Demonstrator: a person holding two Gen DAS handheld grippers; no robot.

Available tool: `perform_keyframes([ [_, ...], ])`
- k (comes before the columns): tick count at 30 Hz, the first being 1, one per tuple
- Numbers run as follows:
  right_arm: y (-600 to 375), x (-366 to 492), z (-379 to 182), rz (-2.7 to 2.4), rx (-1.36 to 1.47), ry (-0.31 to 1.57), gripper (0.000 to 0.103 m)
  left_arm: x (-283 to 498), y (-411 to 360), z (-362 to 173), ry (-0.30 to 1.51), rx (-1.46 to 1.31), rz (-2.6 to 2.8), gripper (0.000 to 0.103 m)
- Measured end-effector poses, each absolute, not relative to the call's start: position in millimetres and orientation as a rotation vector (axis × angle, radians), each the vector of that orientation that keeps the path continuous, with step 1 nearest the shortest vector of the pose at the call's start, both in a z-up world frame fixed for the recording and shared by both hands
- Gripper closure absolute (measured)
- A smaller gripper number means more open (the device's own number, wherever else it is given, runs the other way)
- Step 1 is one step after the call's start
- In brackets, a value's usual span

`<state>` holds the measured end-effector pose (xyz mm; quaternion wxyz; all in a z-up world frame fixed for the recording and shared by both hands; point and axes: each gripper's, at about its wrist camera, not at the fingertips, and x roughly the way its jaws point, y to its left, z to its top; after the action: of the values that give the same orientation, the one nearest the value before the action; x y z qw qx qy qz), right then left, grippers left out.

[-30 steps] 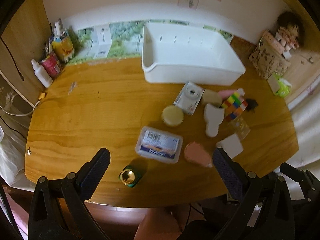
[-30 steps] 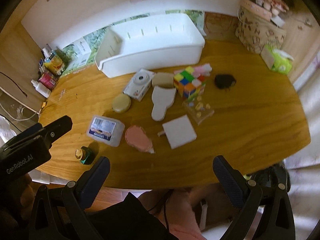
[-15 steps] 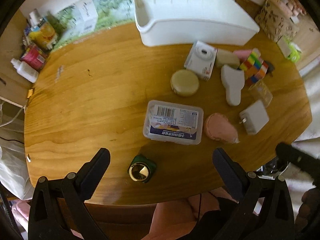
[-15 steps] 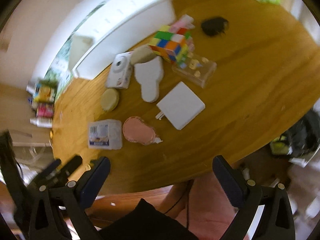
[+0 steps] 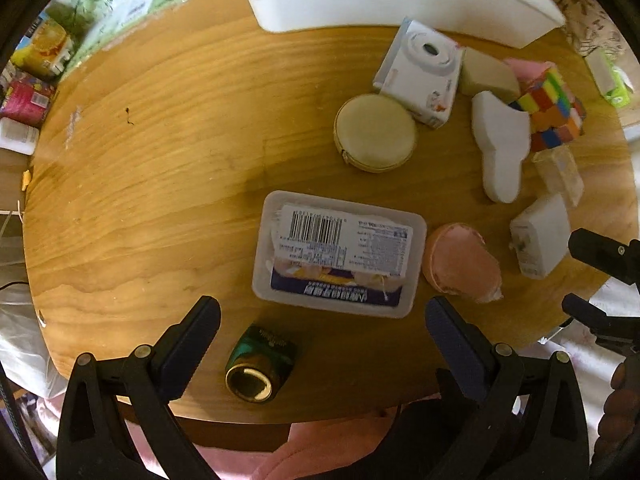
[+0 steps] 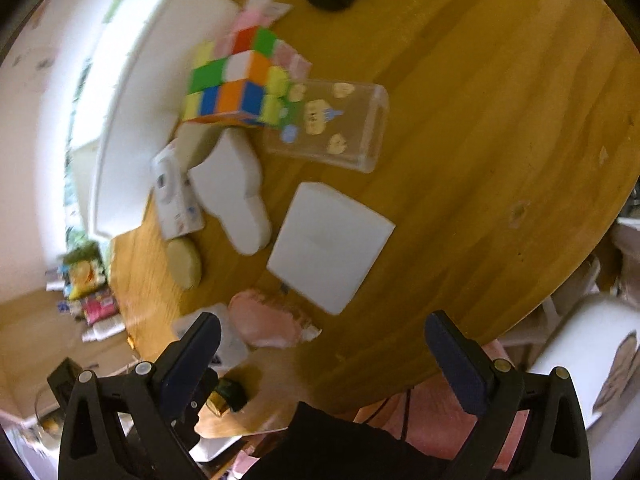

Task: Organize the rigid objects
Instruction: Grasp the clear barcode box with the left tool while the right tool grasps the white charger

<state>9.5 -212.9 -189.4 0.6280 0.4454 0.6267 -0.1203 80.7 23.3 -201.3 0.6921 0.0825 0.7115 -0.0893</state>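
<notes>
Below your spread, empty left gripper (image 5: 320, 318) sits the clear plastic box (image 5: 338, 254). It looks light, stiff and slick, so grip its short sides. Your right gripper (image 6: 320, 334) is spread and empty too.

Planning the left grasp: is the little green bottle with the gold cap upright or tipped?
Tipped. The green bottle lies on its side on the table, gold cap facing the camera, between the open left tongs.

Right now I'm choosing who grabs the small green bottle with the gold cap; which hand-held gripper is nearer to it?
Left. The left hand-held gripper hangs open right over the green bottle. The right hand-held gripper is open over the white square block, farther off.
</notes>
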Motion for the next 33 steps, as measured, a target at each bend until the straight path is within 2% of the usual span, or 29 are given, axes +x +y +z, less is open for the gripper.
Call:
perform_keyframes([
  [4,-223,17,-204,-0.354,1.071,1.502,0.009,93,22,-211,1.636,0.168,-0.177,0.003],
  [8,-228,24,-212,-0.384,1.086,1.553,0.011,107,23,-216,1.653,0.152,-0.164,0.004],
  [12,-234,33,-216,-0.395,1.073,1.585,0.017,120,20,-219,1.656,0.135,-0.17,0.004],
  [19,-236,46,-214,-0.4,1.019,1.617,0.023,139,9,-220,1.657,0.136,-0.195,0.009],
  [25,-227,63,-211,-0.373,1.005,1.61,0.037,141,1,-213,1.658,0.124,-0.193,0.01],
  [27,-220,67,-211,-0.367,1.007,1.605,0.037,138,1,-208,1.633,0.115,-0.193,0.015],
  [29,-220,64,-212,-0.365,1.012,1.599,0.037,136,9,-194,1.574,0.109,-0.187,0.039],
  [31,-224,60,-211,-0.363,1.017,1.593,0.038,140,13,-186,1.537,0.092,-0.181,0.049],
  [33,-226,58,-209,-0.36,1.011,1.587,0.038,143,18,-185,1.545,0.082,-0.178,0.051],
])
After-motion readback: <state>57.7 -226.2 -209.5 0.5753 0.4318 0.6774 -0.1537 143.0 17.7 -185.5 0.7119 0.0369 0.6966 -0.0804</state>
